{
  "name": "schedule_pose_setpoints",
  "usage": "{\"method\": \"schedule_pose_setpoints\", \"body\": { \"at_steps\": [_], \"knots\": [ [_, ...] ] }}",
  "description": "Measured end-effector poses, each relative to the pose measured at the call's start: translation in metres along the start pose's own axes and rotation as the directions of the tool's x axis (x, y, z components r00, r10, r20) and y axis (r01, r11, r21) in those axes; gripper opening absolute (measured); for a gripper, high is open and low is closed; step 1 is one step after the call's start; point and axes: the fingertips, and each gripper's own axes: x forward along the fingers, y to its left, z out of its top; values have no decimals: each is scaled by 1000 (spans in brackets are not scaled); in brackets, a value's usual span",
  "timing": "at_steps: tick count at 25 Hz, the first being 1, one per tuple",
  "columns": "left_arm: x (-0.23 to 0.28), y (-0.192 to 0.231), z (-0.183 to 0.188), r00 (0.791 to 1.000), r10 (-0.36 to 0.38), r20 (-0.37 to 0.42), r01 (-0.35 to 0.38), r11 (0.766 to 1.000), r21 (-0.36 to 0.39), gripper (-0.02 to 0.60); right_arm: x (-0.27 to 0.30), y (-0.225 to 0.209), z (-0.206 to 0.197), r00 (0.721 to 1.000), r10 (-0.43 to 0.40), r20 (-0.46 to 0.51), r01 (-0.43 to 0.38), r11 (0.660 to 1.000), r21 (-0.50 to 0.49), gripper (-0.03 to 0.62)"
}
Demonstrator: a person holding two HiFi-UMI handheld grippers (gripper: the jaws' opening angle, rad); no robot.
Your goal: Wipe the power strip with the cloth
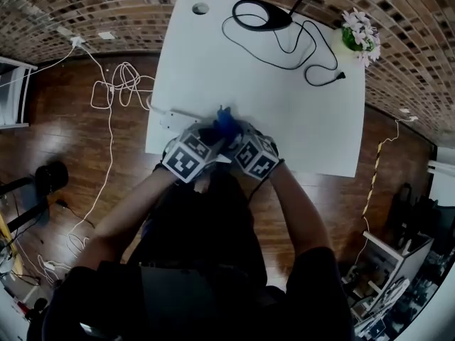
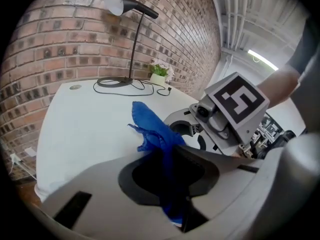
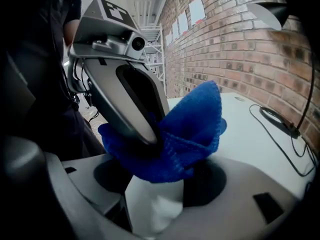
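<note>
— Where is the power strip (image 1: 176, 120)?
— Along the near edge of the table (image 1: 298, 119), by the left corner. Its left end lies bare, and the rest runs under the two grippers.
— And the cloth (image 1: 226, 122)?
— It's bunched up, blue, right over the strip between both tools. The left gripper (image 2: 170, 154) has its jaws nearly together, pinched on a fold, so the fabric can be dragged rather than merely pushed.
— What is the right gripper (image 3: 155, 186) doing?
— Its jaws stand fairly wide, clamped on a white body that pokes up beneath the cloth. I take that for the strip's other end, but the fabric covers most of it, so I wouldn't swear to it.
— Why hold it at all?
— My guess is that a light strip so close to the edge would slide under a wiping stroke. One tool steadies it while the other works the cloth over it.
— Anything else on the table?
— Yes, all well apart along the far edge. A black lamp (image 1: 259, 13) stands near the middle, with its cable (image 1: 313, 52) looping toward the far right corner. At that corner a pale pot (image 1: 337, 47) holds a small bunch of pink and white flowers (image 1: 361, 28).
— How far along is the job?
— The covered end looks to be in hand. The bare left end, I'd judge, is not yet wiped.
</note>
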Motion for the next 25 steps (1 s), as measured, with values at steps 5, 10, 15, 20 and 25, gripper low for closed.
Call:
{"method": "schedule_pose_setpoints", "body": {
  "at_steps": [5, 10, 15, 20, 25],
  "knots": [
    [-3, 2, -1, 1000, -20, 22, 20, 1000, -23, 81, 1, 1, -3, 1000, -9, 2, 9, 1000, 20, 278],
    [-12, 12, -5, 999, 2, 41, -1, 1000, -25, 80, 0, 2, 1, 1000, -10, -5, 10, 1000, 24, 278],
    [-18, 26, -14, 999, 31, 35, -31, 999, -9, 80, 1, 3, 2, 1000, -15, -4, 15, 999, 33, 279],
    [-36, 50, -19, 996, 82, 42, -81, 996, -32, 80, 1, 2, 2, 1000, -16, 2, 16, 999, 33, 279],
    [-60, 82, -35, 986, 161, 36, -160, 986, -37, 80, 4, 2, 1, 999, -25, 22, 24, 999, 21, 279]
  ]
}}
